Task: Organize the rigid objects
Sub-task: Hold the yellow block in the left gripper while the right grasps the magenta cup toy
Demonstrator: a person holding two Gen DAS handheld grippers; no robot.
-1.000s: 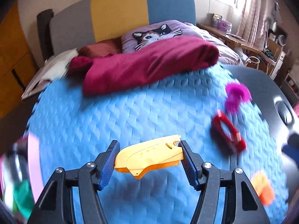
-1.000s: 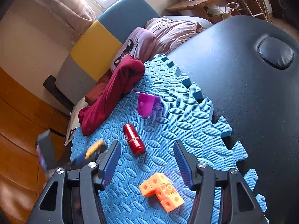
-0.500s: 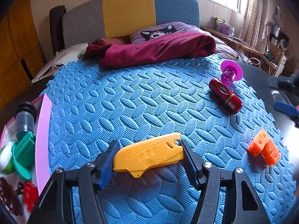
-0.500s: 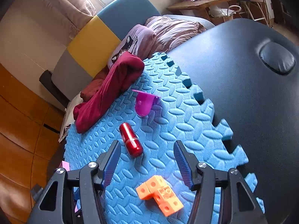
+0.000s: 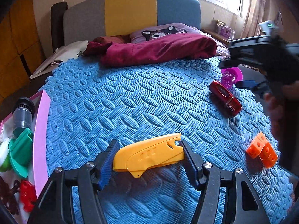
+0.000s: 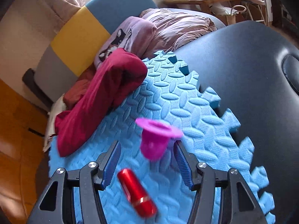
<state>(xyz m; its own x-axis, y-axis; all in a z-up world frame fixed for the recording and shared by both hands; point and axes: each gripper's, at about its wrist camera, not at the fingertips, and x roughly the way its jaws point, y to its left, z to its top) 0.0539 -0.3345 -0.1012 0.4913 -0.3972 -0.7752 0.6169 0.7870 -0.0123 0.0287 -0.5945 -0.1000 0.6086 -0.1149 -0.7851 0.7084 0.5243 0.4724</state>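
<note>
My left gripper [image 5: 147,160] is shut on a yellow plastic cutter [image 5: 149,155], held just above the blue foam mat [image 5: 115,100]. A pink tray [image 5: 41,130] at the left edge holds several small items. My right gripper [image 6: 147,160] is open over the mat; a magenta flanged cup [image 6: 155,140] stands between its fingertips, nearer the right finger, and a red cylinder [image 6: 137,192] lies just in front of the left finger. In the left wrist view the red cylinder [image 5: 225,98], magenta cup [image 5: 229,77] and orange cubes [image 5: 261,149] lie at the right, under the right gripper's body [image 5: 261,56].
A maroon blanket [image 5: 155,50] and a cat-print pillow [image 5: 160,32] lie along the mat's far edge. A black padded table [image 6: 252,71] extends right of the mat. The tray holds a grey cylinder [image 5: 23,112], a green piece [image 5: 19,149] and red pieces [image 5: 27,196].
My right gripper has moved forward over the mat to the magenta cup and red cylinder, past the orange cubes. My left gripper still holds the cutter and has drawn back slightly.
</note>
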